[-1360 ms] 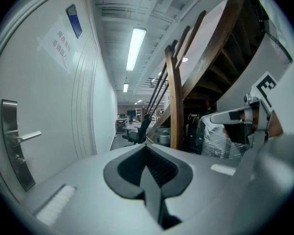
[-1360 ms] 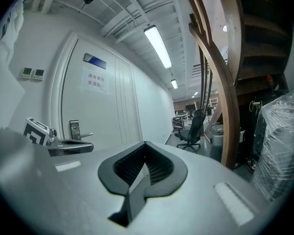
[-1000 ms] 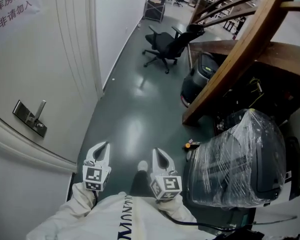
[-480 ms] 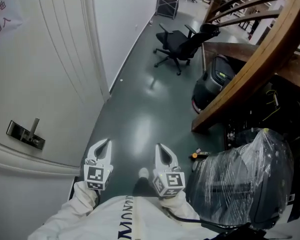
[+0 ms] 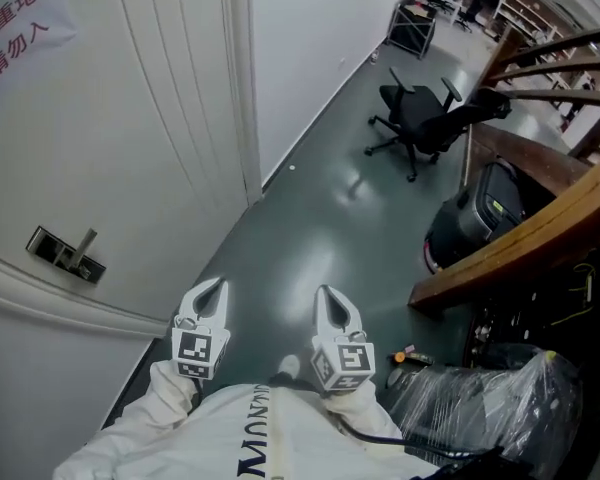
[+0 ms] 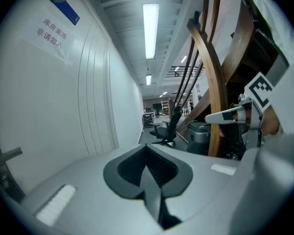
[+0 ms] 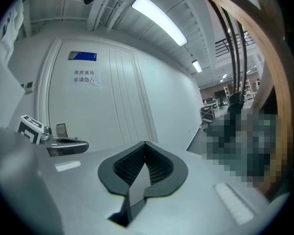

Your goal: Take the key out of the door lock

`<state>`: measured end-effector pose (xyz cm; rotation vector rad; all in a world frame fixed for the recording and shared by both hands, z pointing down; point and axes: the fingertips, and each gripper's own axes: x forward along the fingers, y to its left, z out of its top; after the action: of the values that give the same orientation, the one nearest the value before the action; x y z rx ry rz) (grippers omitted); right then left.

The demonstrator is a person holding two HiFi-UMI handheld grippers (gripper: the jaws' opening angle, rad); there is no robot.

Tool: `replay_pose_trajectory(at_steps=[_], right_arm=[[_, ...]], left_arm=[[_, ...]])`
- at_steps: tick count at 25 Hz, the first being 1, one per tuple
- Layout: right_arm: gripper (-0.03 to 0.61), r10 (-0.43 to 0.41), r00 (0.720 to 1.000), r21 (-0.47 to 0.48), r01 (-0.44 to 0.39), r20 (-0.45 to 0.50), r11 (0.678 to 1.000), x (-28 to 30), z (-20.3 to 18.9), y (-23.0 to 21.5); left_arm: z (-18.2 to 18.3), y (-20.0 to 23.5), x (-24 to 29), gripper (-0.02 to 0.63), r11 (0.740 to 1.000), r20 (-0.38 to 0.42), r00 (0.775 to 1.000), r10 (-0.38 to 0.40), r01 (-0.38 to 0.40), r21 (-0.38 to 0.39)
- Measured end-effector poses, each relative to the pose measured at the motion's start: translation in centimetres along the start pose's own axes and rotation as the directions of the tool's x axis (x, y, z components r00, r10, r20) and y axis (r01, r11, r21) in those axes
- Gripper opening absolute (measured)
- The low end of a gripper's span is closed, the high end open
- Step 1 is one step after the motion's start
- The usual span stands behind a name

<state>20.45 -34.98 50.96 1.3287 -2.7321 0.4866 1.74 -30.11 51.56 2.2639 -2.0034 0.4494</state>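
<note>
Clenched, empty: left gripper [image 5: 216, 286], right gripper [image 5: 325, 293], ribbed pads [image 7: 130, 166] together. Rectangular metal lock plate [image 5: 68, 256] on grooved white door [image 5: 130, 138], apart.

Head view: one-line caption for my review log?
Both shut and empty, the left gripper and right gripper hang side by side, short of the door lock.

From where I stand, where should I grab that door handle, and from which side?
Take the lever near its free end, away from the plate. It's a slim bar lying level off the door, so come straight at the door face and close from above and below. The left gripper is nearer, but shut.
</note>
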Motion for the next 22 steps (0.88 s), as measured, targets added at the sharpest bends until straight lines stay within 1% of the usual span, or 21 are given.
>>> replay_pose_trajectory(at_steps=[4, 7, 9, 11, 14, 17, 22], right_arm=[[0.002, 0.114, 0.993, -0.02, -0.114, -0.011, 0.993, 3.6, 0.6, 0.2], [0.002, 0.18, 0.983, -0.015, -0.181, -0.025, 0.983, 5.7, 0.6, 0.6], [0.002, 0.224, 0.973, -0.007, -0.225, -0.046, 0.974, 6.9, 0.2, 1.4], [0.002, 0.273, 0.959, -0.007, -0.274, -0.072, 0.962, 8.3, -0.3, 2.8], [0.002, 0.353, 0.931, -0.02, -0.357, -0.095, 0.934, 10.1, -0.5, 5.7], [0.002, 0.428, 0.898, -0.041, -0.434, -0.106, 0.9, 11.5, -0.4, 9.4], [0.002, 0.513, 0.847, -0.073, -0.525, -0.139, 0.848, 13.4, -1.0, 16.3]], left_arm=[[-0.3, 2.1, 0.4, 0.0, 0.992, -0.017, 0.993, 0.121, -0.121, -0.046], [-0.3, 3.1, 0.3, 0.0, 0.981, -0.028, 0.982, 0.186, -0.187, -0.056], [-0.5, 3.9, -0.4, 0.0, 0.972, -0.041, 0.973, 0.228, -0.23, -0.056], [-1.1, 5.1, -1.5, 0.0, 0.956, -0.059, 0.958, 0.282, -0.286, -0.063], [-2.0, 7.2, -3.7, 0.0, 0.926, -0.08, 0.927, 0.365, -0.371, -0.075], [-2.9, 9.6, -6.4, 0.0, 0.887, -0.092, 0.891, 0.445, -0.453, -0.09], [-4.1, 14.7, -11.9, 0.0, 0.801, -0.087, 0.812, 0.577, -0.583, -0.134]])
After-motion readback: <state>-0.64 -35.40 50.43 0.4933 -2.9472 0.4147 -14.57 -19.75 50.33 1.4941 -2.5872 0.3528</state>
